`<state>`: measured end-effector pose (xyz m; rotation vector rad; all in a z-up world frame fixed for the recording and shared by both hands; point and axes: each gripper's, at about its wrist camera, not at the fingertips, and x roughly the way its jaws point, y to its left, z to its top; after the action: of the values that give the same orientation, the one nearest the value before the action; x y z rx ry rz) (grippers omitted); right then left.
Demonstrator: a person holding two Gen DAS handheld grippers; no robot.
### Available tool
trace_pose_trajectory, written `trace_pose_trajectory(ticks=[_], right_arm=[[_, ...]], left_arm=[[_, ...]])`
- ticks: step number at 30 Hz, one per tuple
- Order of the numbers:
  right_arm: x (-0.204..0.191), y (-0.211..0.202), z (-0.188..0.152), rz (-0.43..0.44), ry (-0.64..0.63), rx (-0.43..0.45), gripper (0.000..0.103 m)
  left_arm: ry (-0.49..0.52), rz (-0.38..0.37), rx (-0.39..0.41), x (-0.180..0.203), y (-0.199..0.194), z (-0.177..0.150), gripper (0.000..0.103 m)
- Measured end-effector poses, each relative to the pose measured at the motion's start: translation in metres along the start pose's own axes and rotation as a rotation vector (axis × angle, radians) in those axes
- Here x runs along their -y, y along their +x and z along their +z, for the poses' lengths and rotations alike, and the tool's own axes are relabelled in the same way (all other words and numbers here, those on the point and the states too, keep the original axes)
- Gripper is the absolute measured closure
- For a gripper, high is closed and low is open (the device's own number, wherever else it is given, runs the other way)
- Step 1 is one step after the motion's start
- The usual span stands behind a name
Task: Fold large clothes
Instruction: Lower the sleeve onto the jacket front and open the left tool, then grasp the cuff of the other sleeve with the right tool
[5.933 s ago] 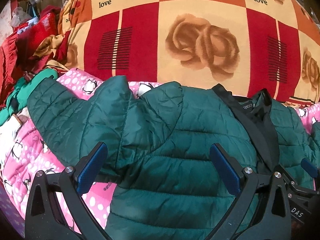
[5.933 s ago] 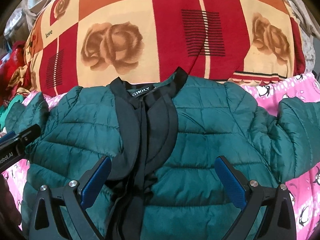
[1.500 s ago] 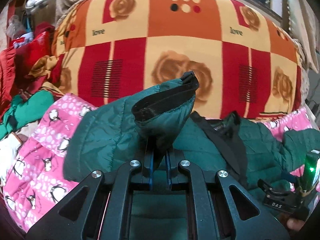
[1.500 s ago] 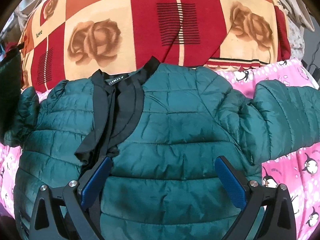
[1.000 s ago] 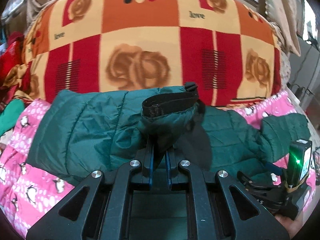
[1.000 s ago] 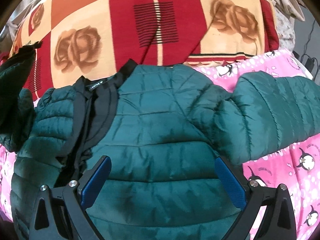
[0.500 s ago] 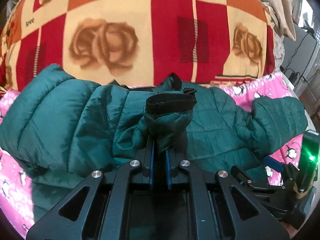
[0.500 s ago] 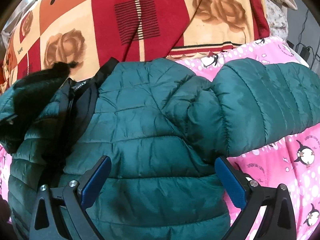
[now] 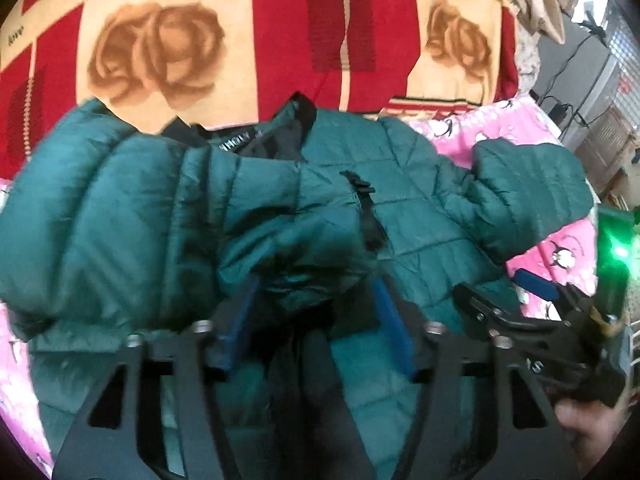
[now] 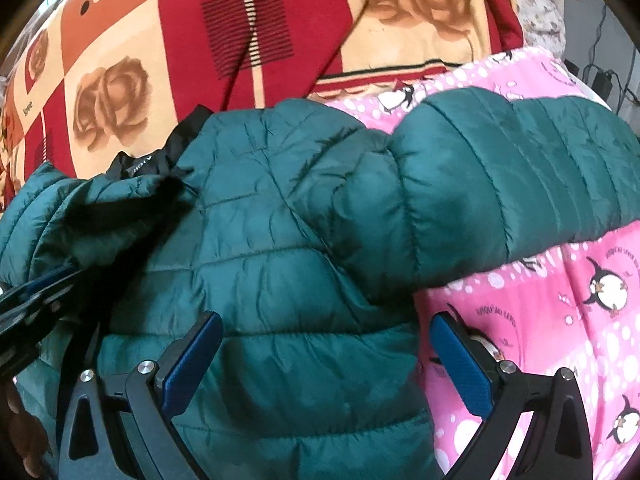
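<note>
Jacket [image 10: 280, 264] puffy, soft, light, slick; grab cuff. Left gripper [image 9: 316, 320] jaws apart around sleeve [image 9: 304, 248]; right gripper [image 10: 324, 360] spread, empty.

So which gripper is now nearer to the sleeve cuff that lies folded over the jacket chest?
Left. The left gripper has its open fingers on either side of the sleeve cuff. The right gripper, also open, sits at the jacket's other side, by the pink blanket.
</note>
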<state>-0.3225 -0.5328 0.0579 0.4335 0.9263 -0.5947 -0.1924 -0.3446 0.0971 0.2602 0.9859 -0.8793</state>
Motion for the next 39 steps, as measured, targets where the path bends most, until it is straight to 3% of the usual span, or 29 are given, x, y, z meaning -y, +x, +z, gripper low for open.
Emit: trace_pose_trajectory(ticks=[1,5,12,19,31,32,34,37,39], right_arm=[[0.001,-0.001,-0.001,0.002,0.002,-0.002,0.000],[0.002,-0.013,-0.003,0.016,0.010,0.005,0.000],[-0.016,-0.035,0.004,0.101,0.013,0.054,0.000],[-0.053,-0.015,0.012,0.157,0.001,0.040,0.000],[-0.093,0.048,0.027,0.217,0.036,-0.044,0.001],[-0.095,0.050,0.027,0.224,0.026,-0.040,0.003],[-0.100,0.051,0.027,0.249,-0.012,-0.030,0.032],[-0.110,0.048,0.026,0.245,-0.089,-0.006,0.064],[-0.112,0.038,0.027,0.214,-0.123,0.039,0.074]], left_arm=[[0.000,0.011,0.013,-0.002,-0.011,-0.002,0.032],[-0.005,0.003,0.059,-0.017,-0.054,-0.008,0.031],[-0.020,0.175,0.157,-0.068,-0.109,-0.017,0.031],[-0.122,0.285,0.179,-0.122,-0.113,-0.023,0.031],[-0.228,0.302,0.135,-0.167,-0.093,-0.032,0.031],[-0.243,0.301,0.134,-0.171,-0.092,-0.033,0.031],[-0.281,0.300,0.131,-0.179,-0.092,-0.034,0.031],[-0.320,0.301,0.130,-0.189,-0.092,-0.035,0.031],[-0.326,0.302,0.132,-0.191,-0.093,-0.035,0.031]])
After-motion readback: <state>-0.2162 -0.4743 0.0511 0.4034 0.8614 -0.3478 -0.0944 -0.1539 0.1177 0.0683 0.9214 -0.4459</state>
